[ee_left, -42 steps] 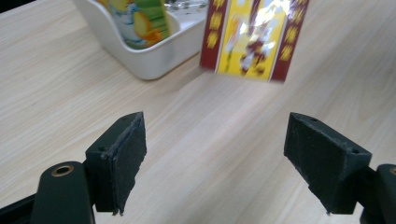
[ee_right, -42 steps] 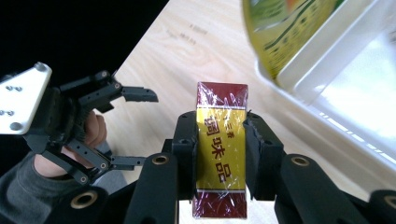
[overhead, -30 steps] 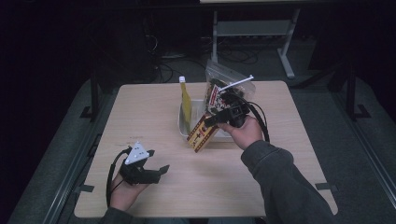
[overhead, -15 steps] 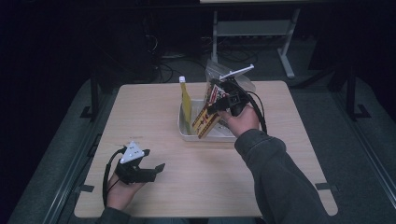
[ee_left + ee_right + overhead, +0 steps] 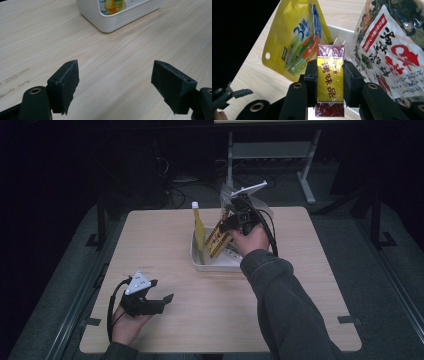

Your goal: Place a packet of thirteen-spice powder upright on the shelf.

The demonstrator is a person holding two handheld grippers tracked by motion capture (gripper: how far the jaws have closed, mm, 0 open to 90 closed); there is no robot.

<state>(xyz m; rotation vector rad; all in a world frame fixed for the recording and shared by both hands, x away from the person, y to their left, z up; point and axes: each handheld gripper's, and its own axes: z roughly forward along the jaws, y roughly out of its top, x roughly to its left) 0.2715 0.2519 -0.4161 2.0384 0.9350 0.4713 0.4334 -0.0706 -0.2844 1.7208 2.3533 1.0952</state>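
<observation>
Right gripper (image 5: 329,72) clamped on red-gold box (image 5: 330,75), tilted over white bin (image 5: 200,262) between yellow pouch (image 5: 297,37) and seaweed bag (image 5: 392,47). Left gripper (image 5: 115,85) wide open, empty, above table (image 5: 112,57).

The white bin (image 5: 210,265) stands near the middle of the worktop (image 5: 310,285), and it is crowded: a yellow stand-up pouch (image 5: 199,232) rises at its left end, a clear seaweed bag (image 5: 392,47) at the far right, and the red-and-gold box (image 5: 218,237) slants in the gap between them. Bare wood runs wide on the bin's left, right and near sides, and between the open fingers (image 5: 65,83) of the left gripper (image 5: 167,299).
</observation>
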